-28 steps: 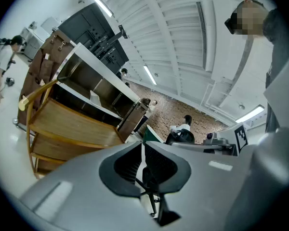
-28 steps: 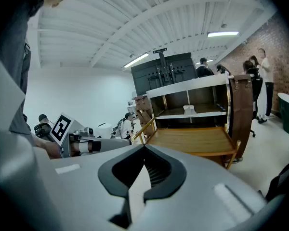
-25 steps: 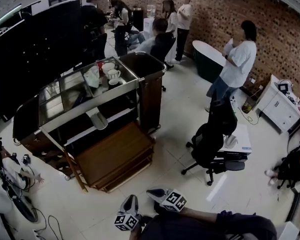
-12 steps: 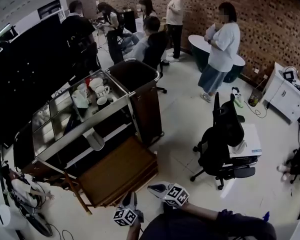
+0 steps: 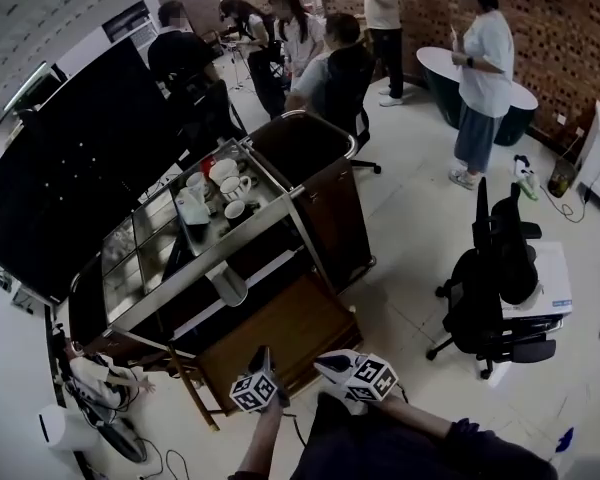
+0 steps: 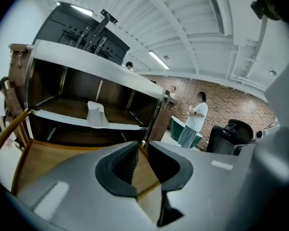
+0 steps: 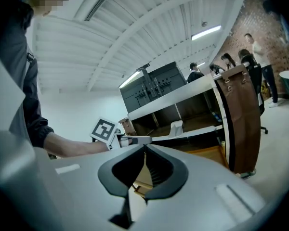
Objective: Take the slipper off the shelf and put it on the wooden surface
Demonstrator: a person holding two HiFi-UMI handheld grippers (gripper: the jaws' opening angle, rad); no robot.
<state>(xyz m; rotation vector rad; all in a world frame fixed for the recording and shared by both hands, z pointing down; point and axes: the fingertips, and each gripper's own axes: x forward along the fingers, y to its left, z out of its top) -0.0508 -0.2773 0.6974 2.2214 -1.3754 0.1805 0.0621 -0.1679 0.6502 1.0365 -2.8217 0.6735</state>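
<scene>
Slipper point(image 6: 97, 114) on the shelf point(image 6: 53, 115), ahead and a touch left of the left gripper point(image 6: 143, 150), the nearer one; its length looks end-on to us; left jaws just been opening, slightly apart, nothing between; right gripper point(image 7: 145, 147) pressed together, empty; wooden surface point(image 6: 62, 155) just below.

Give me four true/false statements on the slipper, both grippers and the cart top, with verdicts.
1. The white slipper sits on the white shelf of the dark cart. True.
2. The left gripper grips the slipper. False: its jaws, which have just been opening, stand slightly apart with nothing between them.
3. Several white cups sit on the cart's top. True.
4. The right gripper has its jaws wide apart. False: their tips meet, with nothing held.
</scene>
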